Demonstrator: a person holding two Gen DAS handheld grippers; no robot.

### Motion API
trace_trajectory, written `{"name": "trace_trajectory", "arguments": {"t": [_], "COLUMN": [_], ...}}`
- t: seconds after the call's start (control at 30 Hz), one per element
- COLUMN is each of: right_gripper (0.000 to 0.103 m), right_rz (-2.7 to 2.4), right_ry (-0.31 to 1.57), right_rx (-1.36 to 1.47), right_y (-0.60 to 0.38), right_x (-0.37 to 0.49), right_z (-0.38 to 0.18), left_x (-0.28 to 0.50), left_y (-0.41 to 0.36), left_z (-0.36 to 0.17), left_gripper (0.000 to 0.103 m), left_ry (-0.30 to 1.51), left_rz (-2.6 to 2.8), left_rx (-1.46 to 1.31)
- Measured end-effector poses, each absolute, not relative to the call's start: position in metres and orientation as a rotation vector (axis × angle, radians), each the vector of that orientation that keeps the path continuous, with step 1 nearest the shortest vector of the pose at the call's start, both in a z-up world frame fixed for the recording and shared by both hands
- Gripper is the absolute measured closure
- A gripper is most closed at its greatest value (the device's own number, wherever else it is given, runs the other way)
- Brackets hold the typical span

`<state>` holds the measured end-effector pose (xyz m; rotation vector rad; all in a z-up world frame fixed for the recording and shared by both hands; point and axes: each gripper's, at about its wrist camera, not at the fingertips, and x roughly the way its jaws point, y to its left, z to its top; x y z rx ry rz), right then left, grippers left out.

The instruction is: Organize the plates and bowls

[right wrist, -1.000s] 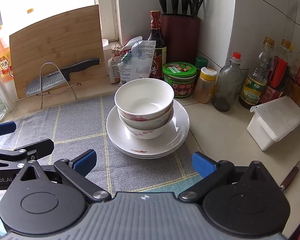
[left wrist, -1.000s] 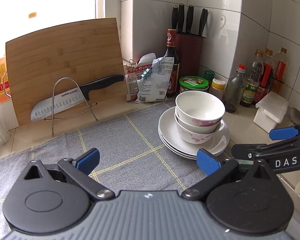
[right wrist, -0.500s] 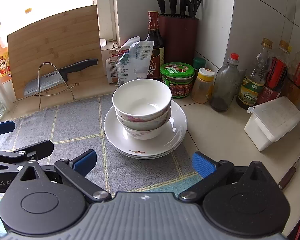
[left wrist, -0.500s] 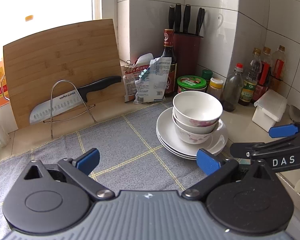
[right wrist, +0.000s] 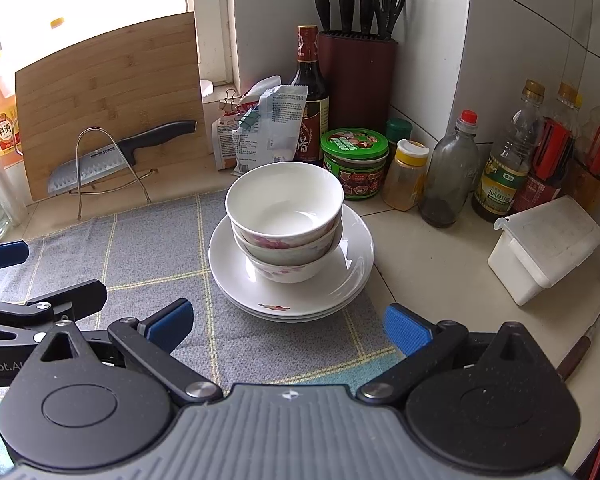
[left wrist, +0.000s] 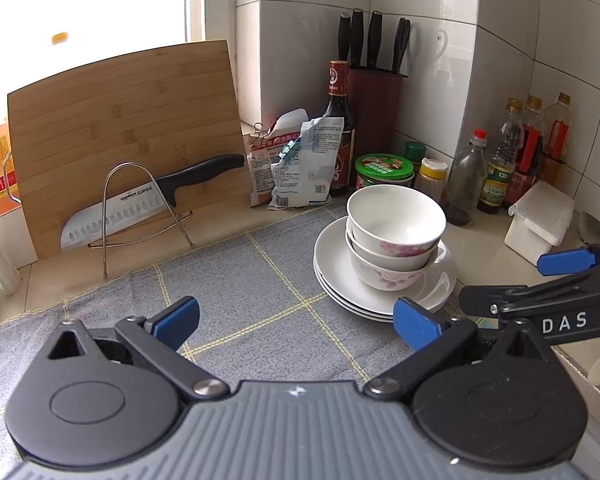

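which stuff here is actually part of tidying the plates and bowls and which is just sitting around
Part of the job:
- stacked bowls
- stack of plates under them
- left tool and right tool, both open and empty

Just lying about:
- cutting board
- knife on its wire rack
- knife block
- sauce bottle
- green-lidded jar
- white box

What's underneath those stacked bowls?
The nested bowls sit on a stack of white plates, about three rims showing, on a grey checked cloth. The plates' centres are covered by the bowls.
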<state>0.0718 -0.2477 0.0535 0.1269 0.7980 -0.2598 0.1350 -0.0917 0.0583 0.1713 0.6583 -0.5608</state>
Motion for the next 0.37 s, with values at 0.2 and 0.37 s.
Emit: {"name": "trace_trajectory", "arguments": {"t": [0.2,0.37], "right_gripper": [0.000,0.000], "right_rz": [-0.264,-0.265], "right_ry": [0.797,0.799], "right_rx": [0.120,0.121], "right_y": [-0.2468,-0.2470], "right_x": [0.0725,0.0723], "right_z": [0.0544,0.0546], "left_x": [0.1366,0.1364], "left_y": [-0.0907,-0.0911], "left_z": [0.0593,0.0596], "left_gripper": [0.001,0.001], "left_ry": [0.658,0.660], "left_rz": [-0.564,-0.565], "left_rx": [0.171,0.171]}}
